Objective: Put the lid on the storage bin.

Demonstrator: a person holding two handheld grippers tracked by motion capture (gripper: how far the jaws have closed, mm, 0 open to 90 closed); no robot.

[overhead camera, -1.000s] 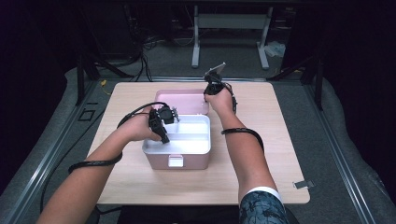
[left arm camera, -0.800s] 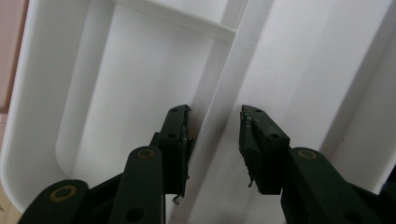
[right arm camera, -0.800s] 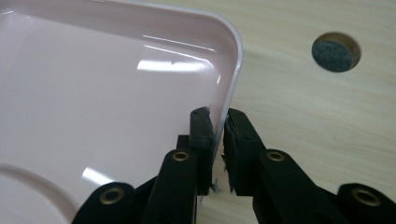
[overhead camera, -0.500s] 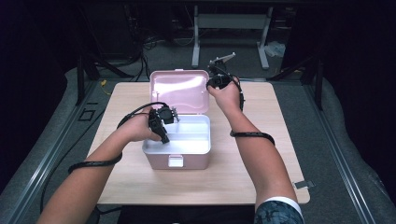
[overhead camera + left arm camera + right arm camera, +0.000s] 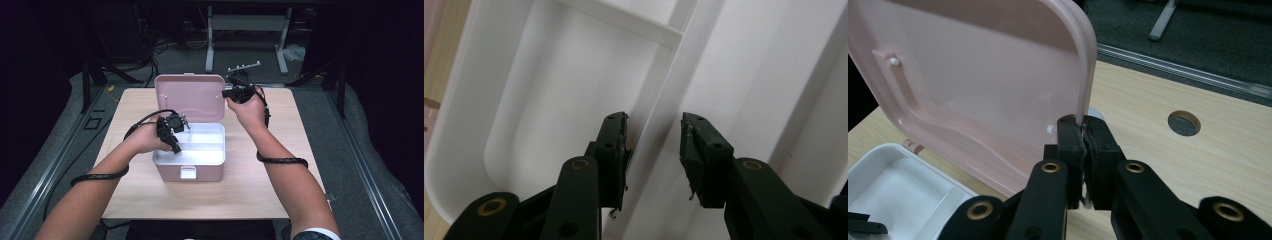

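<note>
2 grippers work the pink box point(image 5: 189, 159) on the bench point(image 5: 250, 185): right gripper point(image 5: 1083, 131) pinches the lid point(image 5: 190, 95), now swung upright; left gripper point(image 5: 654, 135), jaws spread, straddles the white tray's divider point(image 5: 659, 105).

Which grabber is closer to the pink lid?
Right. The right gripper is pinched on the edge of the pink lid, holding it up. The left gripper is down in the white tray, its jaws either side of a divider wall.
</note>
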